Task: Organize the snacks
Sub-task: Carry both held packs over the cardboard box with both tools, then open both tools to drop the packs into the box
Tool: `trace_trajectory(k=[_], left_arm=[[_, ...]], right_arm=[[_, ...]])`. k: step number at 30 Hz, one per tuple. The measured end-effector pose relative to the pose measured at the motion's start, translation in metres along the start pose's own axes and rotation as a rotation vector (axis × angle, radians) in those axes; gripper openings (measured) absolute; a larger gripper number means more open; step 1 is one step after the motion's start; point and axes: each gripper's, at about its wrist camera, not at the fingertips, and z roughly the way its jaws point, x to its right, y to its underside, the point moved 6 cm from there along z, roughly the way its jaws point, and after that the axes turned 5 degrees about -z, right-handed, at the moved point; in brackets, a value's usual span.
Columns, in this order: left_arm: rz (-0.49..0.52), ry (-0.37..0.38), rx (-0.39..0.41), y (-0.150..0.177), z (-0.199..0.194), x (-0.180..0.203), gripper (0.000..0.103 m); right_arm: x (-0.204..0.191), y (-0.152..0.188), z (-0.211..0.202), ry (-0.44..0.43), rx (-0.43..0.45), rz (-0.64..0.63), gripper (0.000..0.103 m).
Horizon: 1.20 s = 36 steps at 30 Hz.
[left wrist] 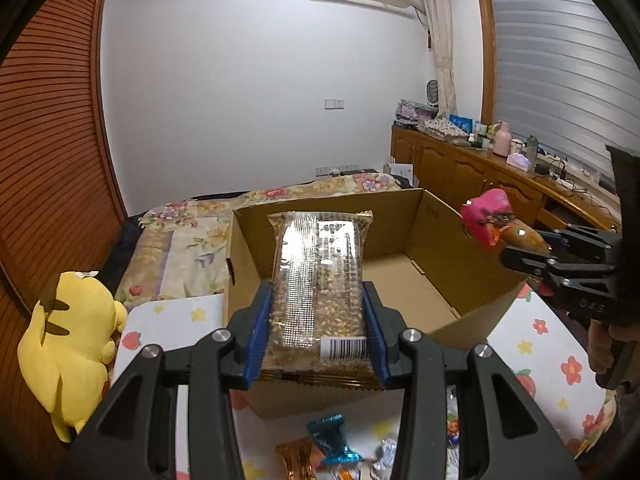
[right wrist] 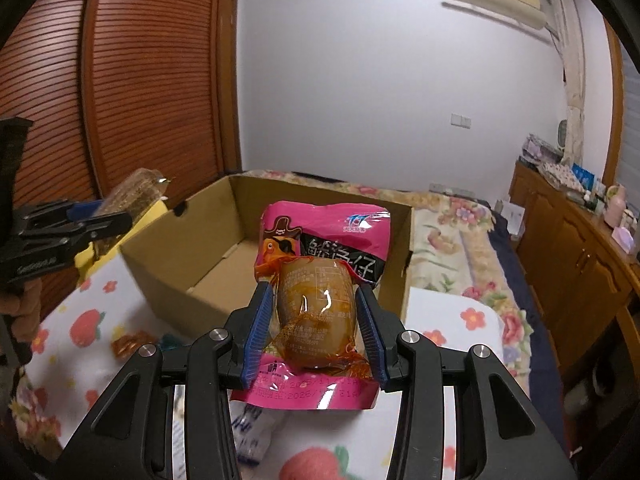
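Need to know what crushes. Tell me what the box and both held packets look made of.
Box: corrugated cardboard, matte brown, folded flaps.
Grain bar packet in the left tongs: clear glossy plastic film, glare streak, contents visible.
Pink packet in the right tongs: shiny printed plastic film, likely vacuum-sealed around a soft lump.

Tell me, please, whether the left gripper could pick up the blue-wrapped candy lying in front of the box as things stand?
Probably not: the left gripper is shut on the grain bar, so the blue candy must wait.
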Motion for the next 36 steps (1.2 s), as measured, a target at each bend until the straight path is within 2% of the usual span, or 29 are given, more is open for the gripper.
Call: trace_trajectory(k=[7,13,23,28,30,32,33,36], left_arm=[[-0.022,-0.031,-0.051,-0.006,0.036,-0.009,0.041],[-0.046,-0.046,-0.096,-0.002,0.056,-0.016,0.042],[-0.049,-0.046,-0.121,0.01,0.063,-0.016,0.043],[-0.042,-0.041,-0.124,0.012,0.064,-0.015,0.047],[-0.042,-0.04,-0.117,0.012,0.062,-0.015,0.056],[-0.045,-0.032,-0.108,0.011,0.06,-0.014,0.059],[-0.044,-0.028,-0.105,0.011,0.057,-0.014,0.059],[-0.04,-0.023,-0.093,0.011,0.048,-0.015,0.06]], right_arm=[[0.001,-0.016,0.039,0.025,-0.036,0.006,0.042],[-0.001,-0.023,0.056,0.038,-0.05,0.006,0.042],[-0.002,-0.006,0.077,0.043,-0.099,0.017,0.042],[-0.001,0.0,0.08,0.028,-0.118,0.032,0.044],[-0.001,0.0,0.083,0.019,-0.128,0.034,0.044],[-0.004,0.002,0.083,0.021,-0.13,0.033,0.049],[-0.003,0.001,0.084,0.021,-0.125,0.034,0.054],[-0.004,-0.001,0.08,-0.002,-0.108,0.05,0.058]])
